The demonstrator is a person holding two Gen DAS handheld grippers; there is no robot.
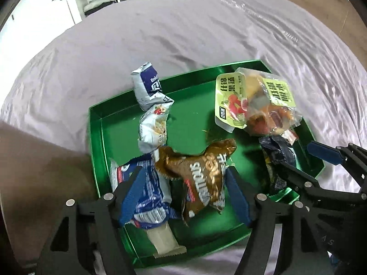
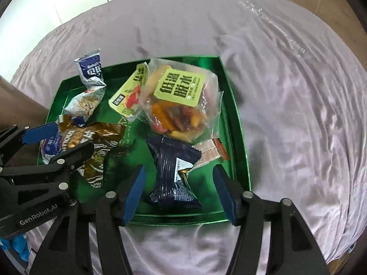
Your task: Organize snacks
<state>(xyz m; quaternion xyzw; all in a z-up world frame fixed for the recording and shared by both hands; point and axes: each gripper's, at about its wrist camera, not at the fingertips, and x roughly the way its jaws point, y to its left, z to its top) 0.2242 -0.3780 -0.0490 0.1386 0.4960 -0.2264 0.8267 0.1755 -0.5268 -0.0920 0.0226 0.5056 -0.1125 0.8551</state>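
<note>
A green tray (image 1: 107, 137) (image 2: 236, 114) lies on a lilac bedsheet and holds several snack packets. My left gripper (image 1: 183, 194) is open above a brown foil packet (image 1: 201, 171) (image 2: 101, 142) and a blue-white packet (image 1: 146, 197). My right gripper (image 2: 179, 192) is open above a dark navy packet (image 2: 174, 167); it shows in the left wrist view (image 1: 298, 162) too. A clear bag of dried fruit with a yellow-green label (image 1: 268, 105) (image 2: 181, 100) and a silver-blue packet (image 1: 149, 89) (image 2: 89, 73) lie at the tray's far side.
The lilac sheet (image 1: 183, 34) (image 2: 298, 91) covers the bed all around the tray. A small orange packet (image 2: 211, 151) lies by the tray's right wall. White cupboards (image 1: 45, 4) stand beyond the bed. A forearm (image 1: 34, 165) is at the left.
</note>
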